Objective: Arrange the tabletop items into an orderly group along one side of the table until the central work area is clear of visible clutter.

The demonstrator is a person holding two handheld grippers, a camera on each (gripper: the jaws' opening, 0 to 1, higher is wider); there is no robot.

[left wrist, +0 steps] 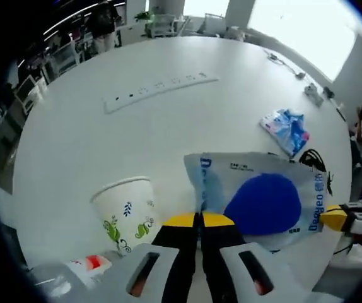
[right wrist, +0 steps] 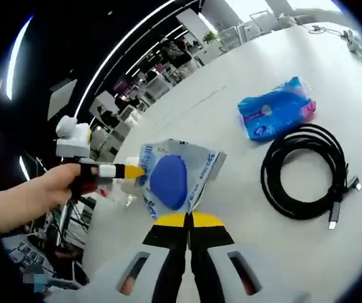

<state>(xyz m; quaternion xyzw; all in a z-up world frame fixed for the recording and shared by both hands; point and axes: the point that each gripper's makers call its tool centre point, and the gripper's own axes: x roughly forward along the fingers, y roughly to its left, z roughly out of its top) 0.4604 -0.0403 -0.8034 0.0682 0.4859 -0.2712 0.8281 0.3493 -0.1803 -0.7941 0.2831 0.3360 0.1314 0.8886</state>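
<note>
White tabletop runs across both views, and the clutter is still spread over it. In the left gripper view, left to right: a crumpled wrapper (left wrist: pixel 83 265) lies at the near edge of the table (left wrist: pixel 74 139), a paper cup (left wrist: pixel 127 211) printed with leaves stands just beside it, a white power strip (left wrist: pixel 159 88) lies well toward the far side, and a small blue packet (left wrist: pixel 286 129) sits toward the right edge beside a bit of black cable (left wrist: pixel 313 161).

The clear pouch with the blue pad (left wrist: pixel 263 199) hangs above the table, held between the two tools. The left gripper (left wrist: pixel 200 219) has its jaws clenched on the pouch's lower left edge. In the right gripper view a hand (right wrist: pixel 61 183) brings the left gripper in from the left to bite the pouch (right wrist: pixel 168 180), while the right gripper (right wrist: pixel 188 219) is closed, with its yellow tips at the pouch's bottom edge; it appears to pinch that edge too, though the contact itself is hard to make out. Farther right lie the blue packet (right wrist: pixel 275 110) and the coiled black cable (right wrist: pixel 304 170).

To do this step well, I would keep both grips firm so the slack film does not sag, carry it level toward one edge, probably near the cup and wrapper, and lay it flat before letting go. Releasing one side early would likely let it swing and knock the cup.
</note>
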